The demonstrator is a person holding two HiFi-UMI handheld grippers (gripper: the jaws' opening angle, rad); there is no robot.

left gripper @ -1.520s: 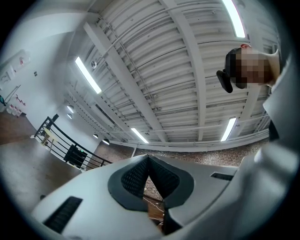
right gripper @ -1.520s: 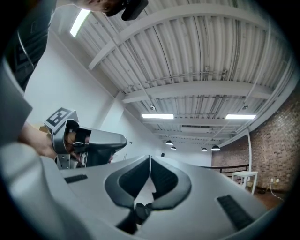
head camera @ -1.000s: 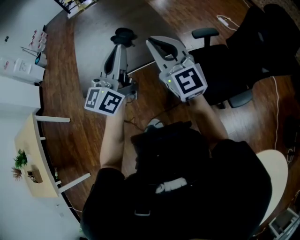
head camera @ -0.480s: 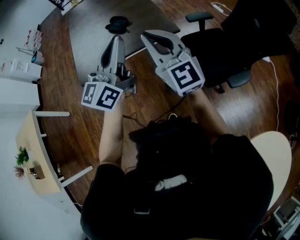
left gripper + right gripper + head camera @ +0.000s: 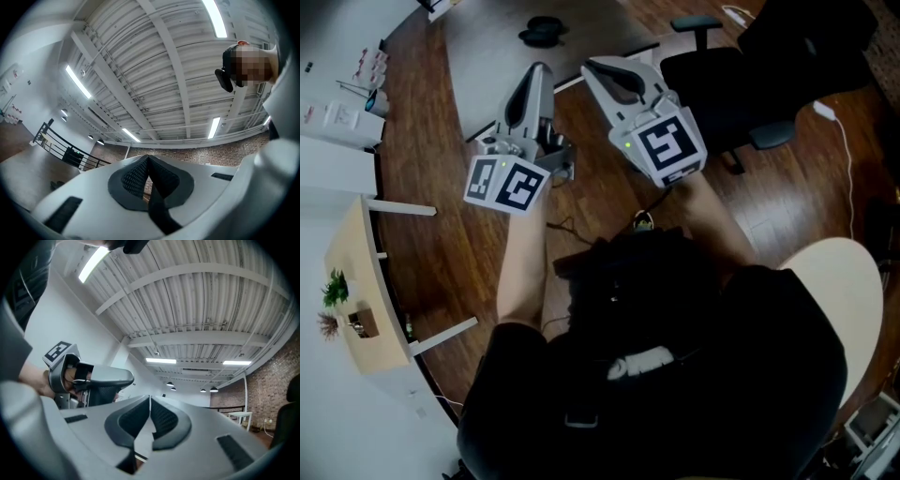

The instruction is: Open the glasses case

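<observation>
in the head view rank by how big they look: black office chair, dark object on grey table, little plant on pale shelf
1. black office chair, clearly largest.
2-3. dark object and little plant: both small and look much alike, the dark object slightly wider; too close to rank.

Head view. Wooden floor fills the field. At 12 o'clock lies a grey surface, rug or low tabletop, which one is unclear, bearing a small dark object, possibly the glasses case. At 1 o'clock a black office chair stands on the boards, a white cable beside it. At 8 o'clock a pale wooden table carries a potted plant.
</observation>
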